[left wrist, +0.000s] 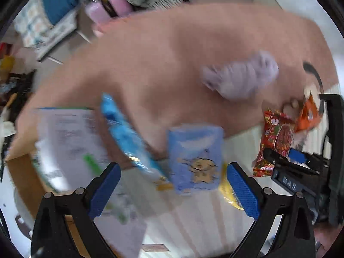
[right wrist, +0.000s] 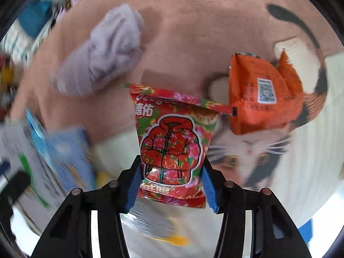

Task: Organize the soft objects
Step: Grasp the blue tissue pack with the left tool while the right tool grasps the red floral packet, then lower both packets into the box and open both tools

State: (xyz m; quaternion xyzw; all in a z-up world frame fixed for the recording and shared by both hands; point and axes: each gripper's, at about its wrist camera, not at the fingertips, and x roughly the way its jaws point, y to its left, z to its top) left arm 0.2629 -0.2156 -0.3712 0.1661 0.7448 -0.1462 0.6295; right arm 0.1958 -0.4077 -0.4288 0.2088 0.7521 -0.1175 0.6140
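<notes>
My right gripper (right wrist: pixel 172 186) points down, and its blue pads press on both sides of a red flowered snack packet (right wrist: pixel 172 146) that lies on the pink cat-print blanket (right wrist: pixel 182 32). An orange packet (right wrist: pixel 262 99) lies just right of it, touching its top edge. A crumpled lilac cloth (right wrist: pixel 103 56) rests on the blanket to the upper left. My left gripper (left wrist: pixel 174 186) hangs open over a blue cartoon packet (left wrist: pixel 194 161), with nothing between its pads. A light blue packet (left wrist: pixel 129 137) leans against that packet's left side. The red packet (left wrist: pixel 273 142) and orange packet (left wrist: pixel 307 116) show at the right.
A white printed sheet (left wrist: pixel 71 142) lies left of the light blue packet. A yellow packet (left wrist: pixel 230 190) peeks out by the left gripper's right pad. Boxes, a pink bundle (left wrist: pixel 111 6) and a blue cloth (left wrist: pixel 58 0) crowd the floor beyond the blanket's far edge.
</notes>
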